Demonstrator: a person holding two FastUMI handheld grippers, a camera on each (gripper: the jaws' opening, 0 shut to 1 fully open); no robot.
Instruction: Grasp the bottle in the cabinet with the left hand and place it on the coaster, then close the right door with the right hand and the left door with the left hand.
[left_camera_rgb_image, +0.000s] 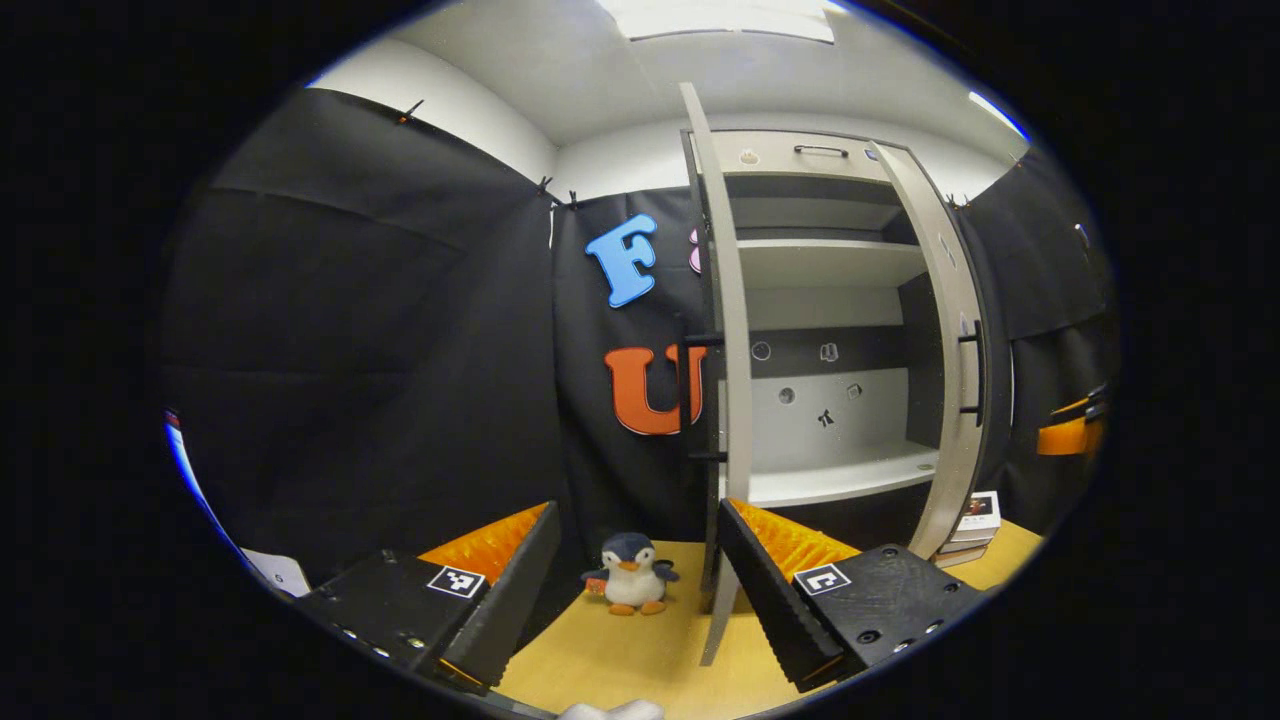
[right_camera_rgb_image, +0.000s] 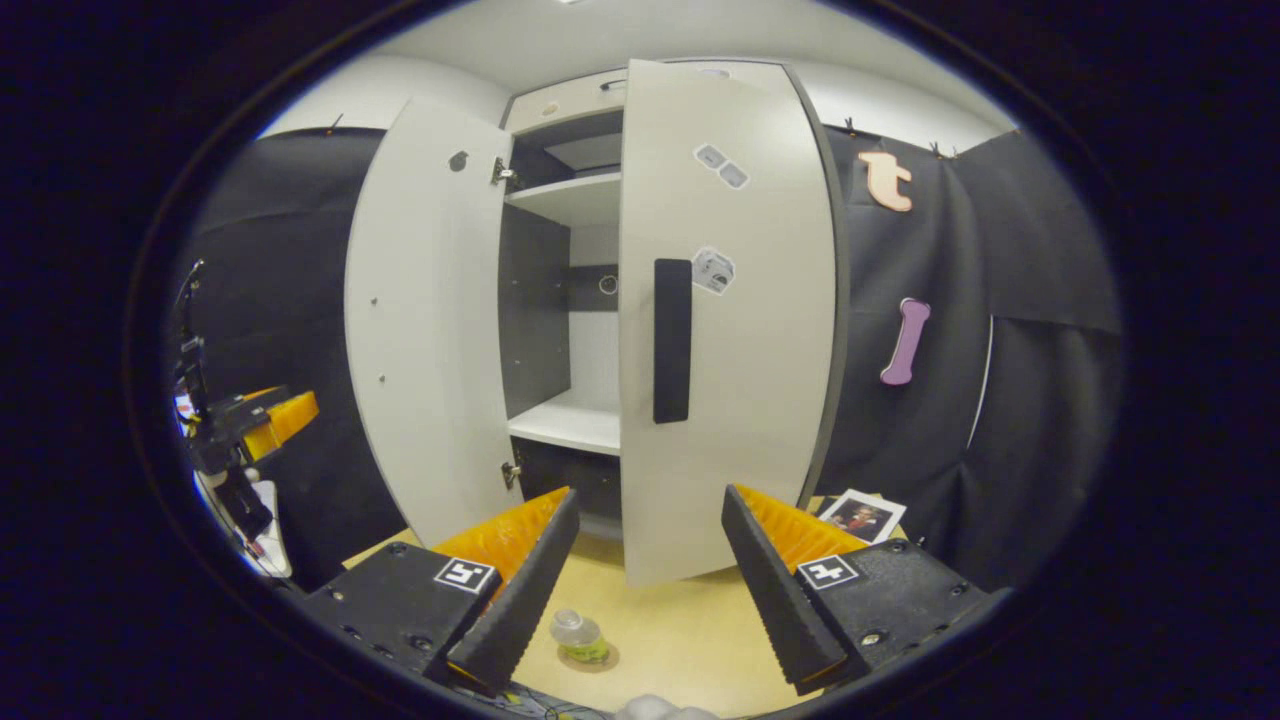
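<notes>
On the yellow surface (right_camera_rgb_image: 690, 630), just below the cabinet (right_camera_rgb_image: 590, 300), stands the bottle (right_camera_rgb_image: 578, 634), upright, resting on a dark round patch (apparently the coaster (right_camera_rgb_image: 592, 659), though too small to tell for sure). Seen in the right gripper view between the fingers of the right hand-held gripper (right_camera_rgb_image: 648, 580), nearer the left finger. Jaws of that hand-held gripper spread wide, nothing between them. Straight ahead hangs the right door (right_camera_rgb_image: 730, 300), partly swung inward, with its dark vertical handle (right_camera_rgb_image: 672, 340) facing the camera. Beside it stands the left door (right_camera_rgb_image: 425, 320), swung well out. Far to the left of the same view, the left hand-held gripper (right_camera_rgb_image: 262, 420), raised above the surface.

From the left gripper view: left hand-held gripper (left_camera_rgb_image: 640, 590) likewise spread wide and holding nothing. Between its fingers, farther off on the surface (left_camera_rgb_image: 620, 650), sits a small toy penguin (left_camera_rgb_image: 631, 574). Behind, the cabinet (left_camera_rgb_image: 830, 330) with both doors ajar and bare pale shelves (left_camera_rgb_image: 835, 475) inside. To the right, at the foot of the cabinet, lies a small stack of books (left_camera_rgb_image: 975, 520).
</notes>
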